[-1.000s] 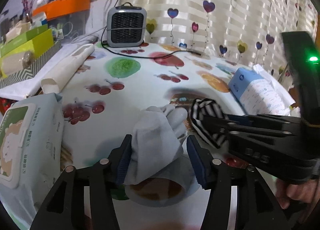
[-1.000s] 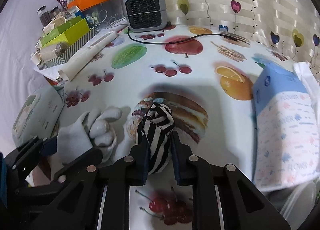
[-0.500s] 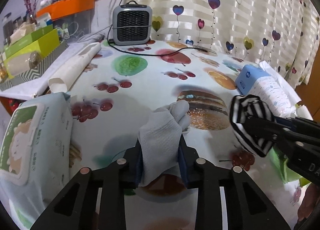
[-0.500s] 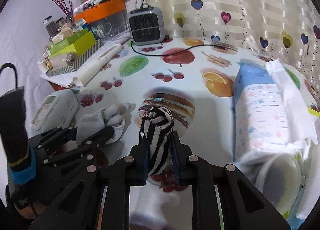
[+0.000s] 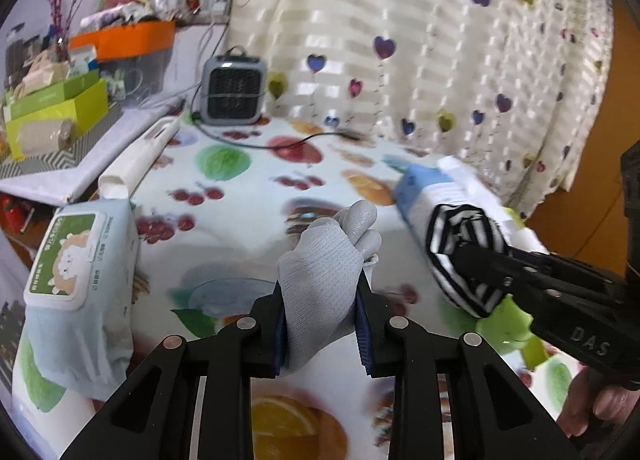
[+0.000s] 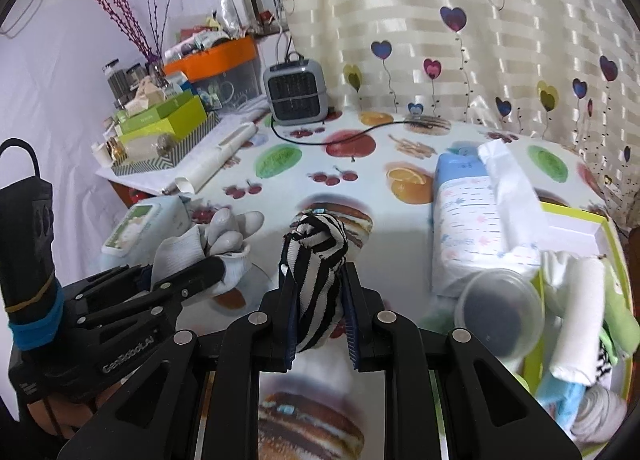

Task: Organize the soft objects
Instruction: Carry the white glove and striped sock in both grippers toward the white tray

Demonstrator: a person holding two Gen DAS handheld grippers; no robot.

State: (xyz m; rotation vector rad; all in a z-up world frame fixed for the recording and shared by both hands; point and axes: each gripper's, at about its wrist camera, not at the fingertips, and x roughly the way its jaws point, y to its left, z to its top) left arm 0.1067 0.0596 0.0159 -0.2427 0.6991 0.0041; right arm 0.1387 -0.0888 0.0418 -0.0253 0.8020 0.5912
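A grey knit glove [image 5: 328, 244] hangs clear of the fruit-print tablecloth [image 5: 240, 196], pinched between the blue pads of my left gripper [image 5: 321, 300], whose jaws are still closing on it. My right gripper [image 6: 317, 292] is shut on a black-and-white striped cloth bundle [image 6: 316, 244], also lifted off the table. In the left wrist view the right gripper [image 5: 472, 260] holds the striped bundle [image 5: 460, 236] just to the right of the glove. From the right wrist view the left gripper [image 6: 200, 264] and glove [image 6: 224, 228] are at the left.
A green-rimmed box [image 6: 576, 216] with several soft items stands at the right, beside a round lidded tub [image 6: 500, 308] and a blue tissue pack [image 6: 464, 220]. A wet-wipes pack [image 5: 80, 260] lies left. A grey heater [image 5: 234, 88], its cable and stacked boxes are at the back.
My left gripper shut on the grey glove and lifted it off the table. My right gripper rose and drew back with the striped bundle still in it.
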